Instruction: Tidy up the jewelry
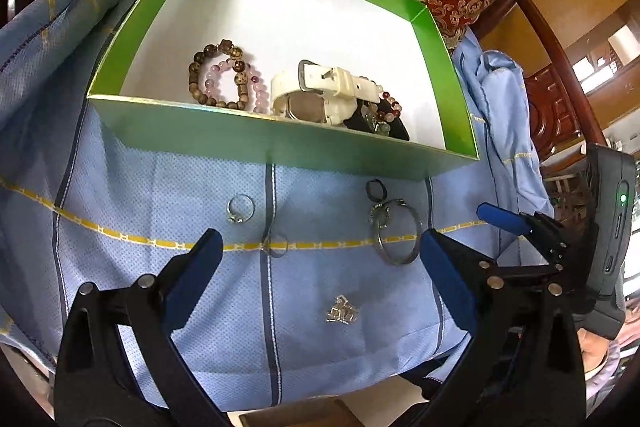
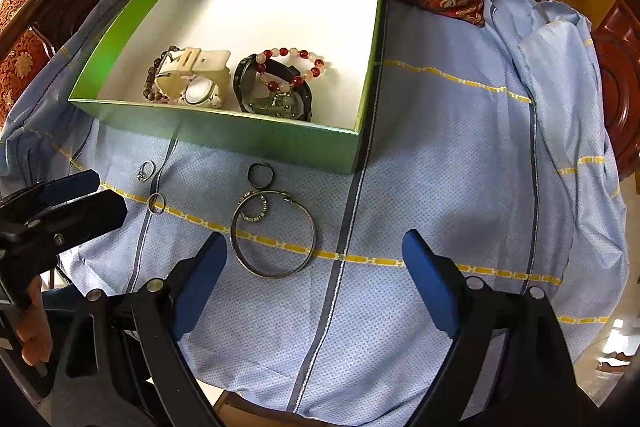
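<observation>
Silver bangle (image 2: 274, 233) lies flat on blue cloth (image 2: 420, 187), just ahead-left of right gripper (image 2: 316, 267), short of green box (image 2: 256, 143). Likely light, stiff, slippery; pinch across the rim. Both right and left gripper (image 1: 320, 259) spread, empty.

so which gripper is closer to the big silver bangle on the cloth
Right. The right gripper hangs open just short of the silver bangle, which lies by its left finger; the left gripper hangs open further left, facing the plain ring.
</observation>
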`<state>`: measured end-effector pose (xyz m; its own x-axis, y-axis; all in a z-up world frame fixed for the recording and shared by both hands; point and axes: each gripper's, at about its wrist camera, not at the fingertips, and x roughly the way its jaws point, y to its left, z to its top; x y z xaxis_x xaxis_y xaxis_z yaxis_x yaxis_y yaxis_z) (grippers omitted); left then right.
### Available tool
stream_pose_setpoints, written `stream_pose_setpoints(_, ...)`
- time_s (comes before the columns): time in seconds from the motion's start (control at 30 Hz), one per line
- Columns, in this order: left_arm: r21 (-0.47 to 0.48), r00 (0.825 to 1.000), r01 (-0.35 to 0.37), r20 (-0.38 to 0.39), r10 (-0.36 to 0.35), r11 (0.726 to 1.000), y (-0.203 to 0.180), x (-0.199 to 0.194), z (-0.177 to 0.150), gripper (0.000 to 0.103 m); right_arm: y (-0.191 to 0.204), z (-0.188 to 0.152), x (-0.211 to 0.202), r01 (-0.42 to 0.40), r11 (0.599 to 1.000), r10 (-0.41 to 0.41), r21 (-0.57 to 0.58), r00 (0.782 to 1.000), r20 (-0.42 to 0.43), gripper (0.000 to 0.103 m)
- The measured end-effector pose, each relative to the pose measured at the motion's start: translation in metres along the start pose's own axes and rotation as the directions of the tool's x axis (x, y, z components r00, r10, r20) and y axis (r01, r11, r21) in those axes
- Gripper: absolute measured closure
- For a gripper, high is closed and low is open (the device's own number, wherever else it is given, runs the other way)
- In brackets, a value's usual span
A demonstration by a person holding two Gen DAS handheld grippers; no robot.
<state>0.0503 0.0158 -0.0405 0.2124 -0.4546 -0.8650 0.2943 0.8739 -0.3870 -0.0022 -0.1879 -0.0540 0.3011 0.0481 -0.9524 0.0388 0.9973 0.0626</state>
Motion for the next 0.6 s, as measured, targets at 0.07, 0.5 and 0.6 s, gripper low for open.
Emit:
stream_pose_setpoints(0.07,0.052,0.998,-0.054,0.012,0.054,0.997,-0.005,-0.001,0.000,0.006,0.001,-0.001,0.000,0.004,1.000,-0.004,0.001,1.000,-0.001,0.016)
stream_pose_setpoints(0.5,0.085,0.984,-0.175,0.045,0.172,0.981,-0.008,0.000,0.000,0.009,0.014,-0.005,0.020,-0.011,0.999,0.008,-0.054,0.998,-0.058,0.016)
stream_pose_setpoints(0.6,0.078,0.982,-0.186,0.019,0.185,0.979,-0.006,0.004,-0.001,0.008,0.028,-0.008,0.037,0.028,0.993,-0.039,-0.114,0.995,-0.092,0.016)
